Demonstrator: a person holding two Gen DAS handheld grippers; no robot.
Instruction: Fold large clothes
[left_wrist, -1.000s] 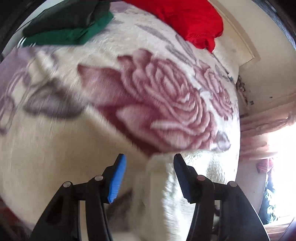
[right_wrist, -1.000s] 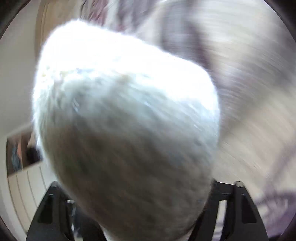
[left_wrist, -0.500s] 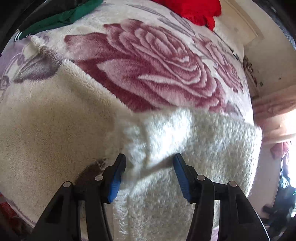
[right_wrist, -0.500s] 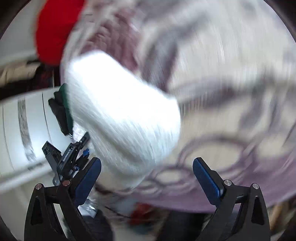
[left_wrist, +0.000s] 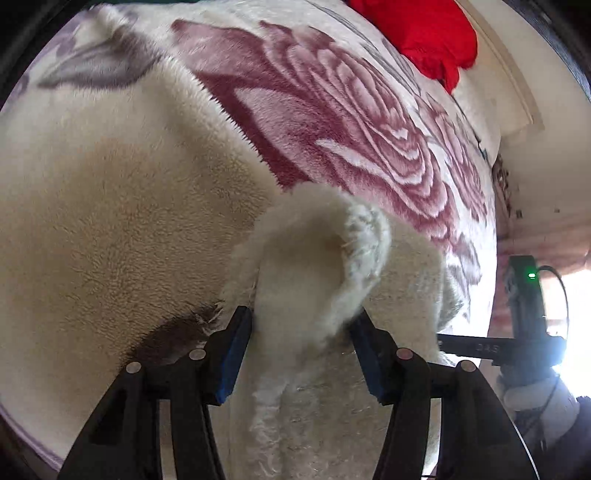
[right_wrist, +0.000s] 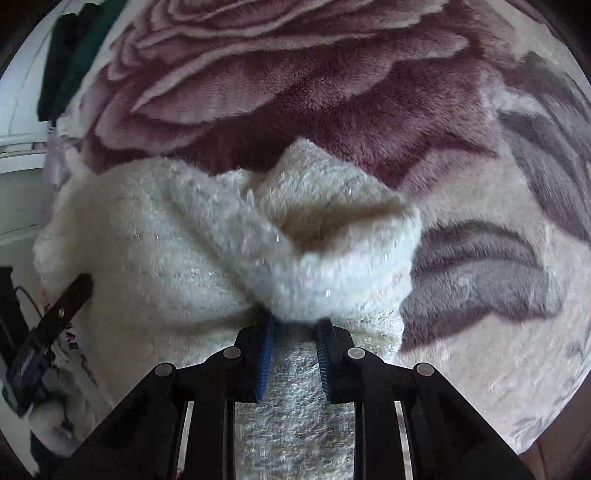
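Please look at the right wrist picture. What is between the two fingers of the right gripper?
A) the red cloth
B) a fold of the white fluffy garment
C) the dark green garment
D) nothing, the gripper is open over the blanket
B: the right gripper has its blue pads pressed close on a bunched fold of the white fluffy garment, which lies on the rose-patterned blanket.

The cream fleece garment (left_wrist: 110, 206) lies spread on the rose-patterned blanket (left_wrist: 351, 122), near its lower edge. Its pile is fluffy, with faint glittery threads in the right wrist view. One thick fold (left_wrist: 321, 258) curls upward, bunched and rounded; in the right wrist view another bunched fold (right_wrist: 325, 236) rises likewise.
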